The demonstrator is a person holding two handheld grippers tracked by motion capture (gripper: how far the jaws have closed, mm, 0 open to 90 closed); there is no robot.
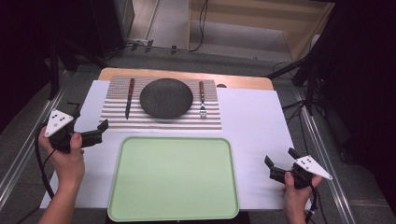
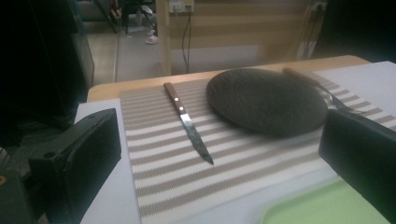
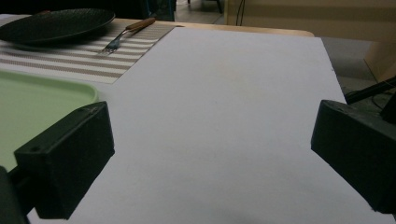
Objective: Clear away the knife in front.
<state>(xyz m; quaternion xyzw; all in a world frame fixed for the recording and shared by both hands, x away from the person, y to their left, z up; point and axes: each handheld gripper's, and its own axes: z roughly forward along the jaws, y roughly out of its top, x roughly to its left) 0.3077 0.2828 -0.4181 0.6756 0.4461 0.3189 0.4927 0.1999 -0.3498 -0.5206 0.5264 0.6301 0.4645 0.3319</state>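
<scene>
A dark round plate (image 1: 166,98) sits in the middle of a striped placemat (image 1: 116,119) at the far side of the table. A knife with a wooden handle (image 1: 129,98) lies left of the plate, and a fork (image 1: 202,100) lies to its right. My left gripper (image 1: 88,119) hovers at the placemat's near left corner, open and holding nothing. In the left gripper view the knife (image 2: 187,122) and plate (image 2: 266,100) lie ahead between the wide black jaws. My right gripper (image 1: 280,157) is open and holding nothing over the white sheet at the near right.
A pale green tray (image 1: 173,177) with nothing on it lies at the near middle, between the two hands. A white sheet (image 1: 252,126) covers the table, with bare room on its right half (image 3: 224,93). The wooden table edge (image 1: 187,74) runs behind the placemat.
</scene>
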